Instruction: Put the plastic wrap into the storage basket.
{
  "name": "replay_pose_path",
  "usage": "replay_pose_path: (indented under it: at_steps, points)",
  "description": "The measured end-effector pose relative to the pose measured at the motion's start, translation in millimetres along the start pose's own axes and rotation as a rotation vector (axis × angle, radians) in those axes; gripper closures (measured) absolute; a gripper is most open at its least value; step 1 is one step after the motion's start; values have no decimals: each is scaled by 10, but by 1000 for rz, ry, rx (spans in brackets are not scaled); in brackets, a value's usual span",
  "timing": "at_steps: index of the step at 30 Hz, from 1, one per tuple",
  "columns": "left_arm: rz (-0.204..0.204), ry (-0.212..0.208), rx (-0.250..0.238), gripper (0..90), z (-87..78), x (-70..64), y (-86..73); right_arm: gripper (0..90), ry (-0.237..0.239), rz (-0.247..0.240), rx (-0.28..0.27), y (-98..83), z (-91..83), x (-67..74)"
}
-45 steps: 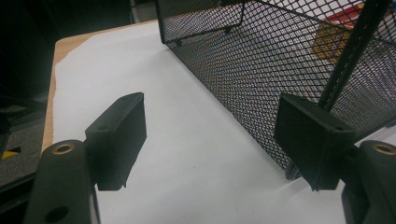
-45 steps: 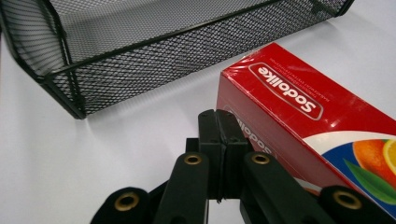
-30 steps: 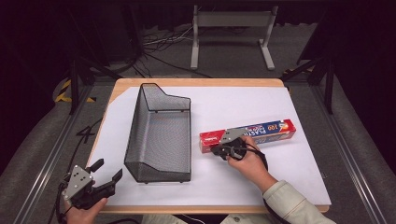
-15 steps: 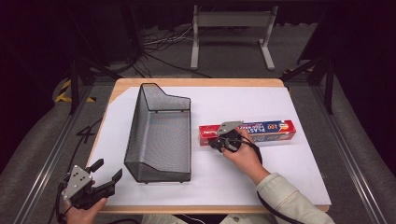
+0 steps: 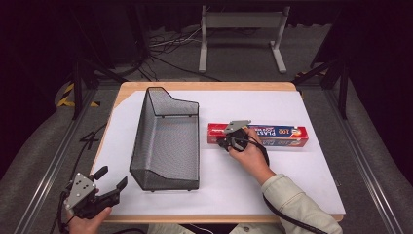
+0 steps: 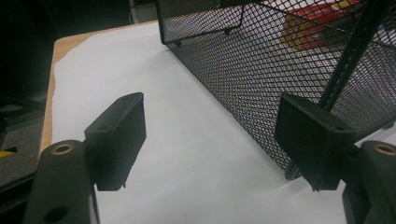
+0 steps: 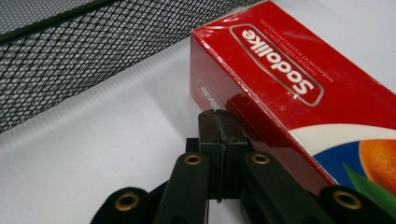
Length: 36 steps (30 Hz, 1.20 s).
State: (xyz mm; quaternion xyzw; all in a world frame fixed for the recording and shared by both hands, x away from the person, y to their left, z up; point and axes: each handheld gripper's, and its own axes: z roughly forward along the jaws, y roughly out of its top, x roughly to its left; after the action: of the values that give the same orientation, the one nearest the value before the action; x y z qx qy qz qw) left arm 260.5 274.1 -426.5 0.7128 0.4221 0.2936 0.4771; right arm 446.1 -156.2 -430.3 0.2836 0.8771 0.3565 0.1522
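Note:
A long red box of plastic wrap [image 5: 277, 136] lies on the white table cover, right of a black wire-mesh basket [image 5: 146, 127]. My right gripper [image 5: 225, 142] is shut with nothing between its jaws, and the closed tips [image 7: 218, 122] rest against the near side of the red box [image 7: 289, 88] close to its left end. My left gripper [image 5: 112, 176] hovers open at the table's near left corner. Its jaws stand wide apart [image 6: 210, 135] just beside the basket's near corner [image 6: 261, 70]. The red box [image 6: 322, 14] shows through the mesh.
The white sheet [image 5: 272, 107] covers a wooden table top [image 5: 204, 86]. The mesh basket [image 7: 70, 51] stands close to the left of the box's end. Cables and a grey metal stand [image 5: 241, 22] lie on the floor beyond the table.
The right gripper has moved away from the person against the box. The box's left end has swung farther back, so the box lies squarer to the table. The left gripper has stayed put.

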Motion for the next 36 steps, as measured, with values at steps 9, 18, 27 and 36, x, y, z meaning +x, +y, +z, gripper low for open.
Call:
replay_pose_path:
  at_steps: [9,18,27,36]
  points:
    - [11,0,3,259,19,-17,13,900,56,-7,-39,37,-327,23]
    - [11,-5,7,259,45,-13,18,900,19,26,-69,23,-748,-234]
    - [14,-5,8,259,51,-17,23,900,-44,103,-47,-101,-969,-652]
    - [11,-9,14,258,57,-17,18,900,-119,194,-39,-236,-1164,-1058]
